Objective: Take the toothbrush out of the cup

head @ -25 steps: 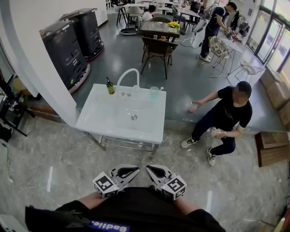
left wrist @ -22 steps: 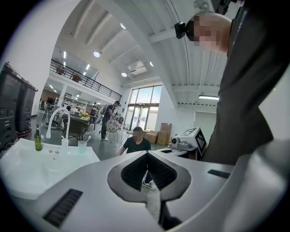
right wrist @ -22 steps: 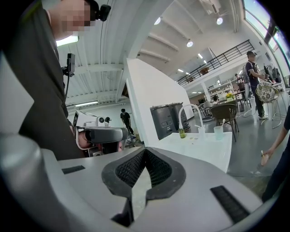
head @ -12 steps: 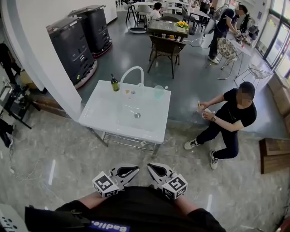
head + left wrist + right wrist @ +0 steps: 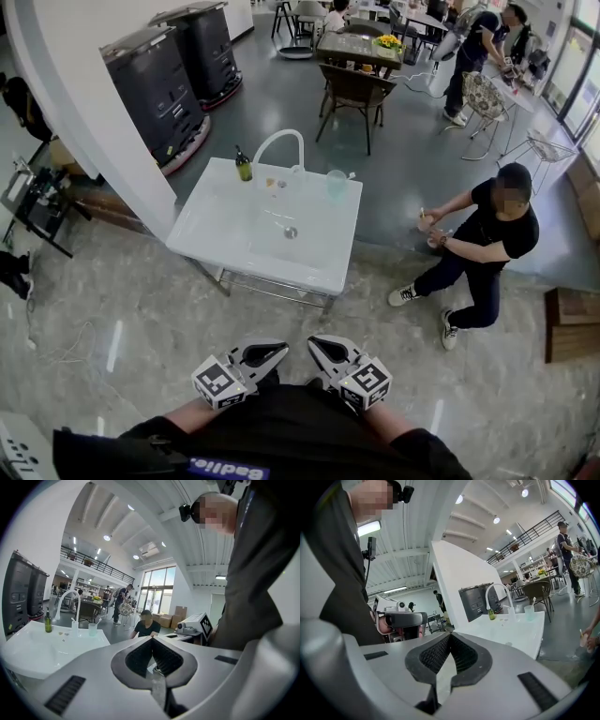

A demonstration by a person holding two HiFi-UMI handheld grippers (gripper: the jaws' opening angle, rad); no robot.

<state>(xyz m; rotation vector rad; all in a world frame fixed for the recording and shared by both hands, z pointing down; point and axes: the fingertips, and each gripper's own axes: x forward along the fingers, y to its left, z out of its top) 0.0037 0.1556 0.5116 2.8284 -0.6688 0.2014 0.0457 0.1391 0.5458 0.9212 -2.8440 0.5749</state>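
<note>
A pale green cup [image 5: 337, 183] stands at the far right corner of the white sink table [image 5: 216, 239], with a toothbrush [image 5: 350, 175] sticking out of it. The cup [image 5: 93, 629] and toothbrush [image 5: 98, 620] also show small in the left gripper view, and the cup [image 5: 529, 612] and toothbrush [image 5: 533, 601] in the right gripper view. My left gripper [image 5: 279, 347] and right gripper [image 5: 315, 343] hang side by side close to my body, well short of the sink. Both are shut and hold nothing.
A white arched faucet [image 5: 278, 148] and a dark bottle [image 5: 244, 166] stand at the sink's back edge. A person [image 5: 478, 244] crouches on the floor right of the sink. Black machines [image 5: 155, 84] and a white wall [image 5: 75, 112] lie left; chairs [image 5: 352, 94] stand behind.
The sink has drifted slightly right and nearer in the head view. The crouching person has pulled the outstretched arm in and brought both hands together. Both grippers stay shut and side by side.
</note>
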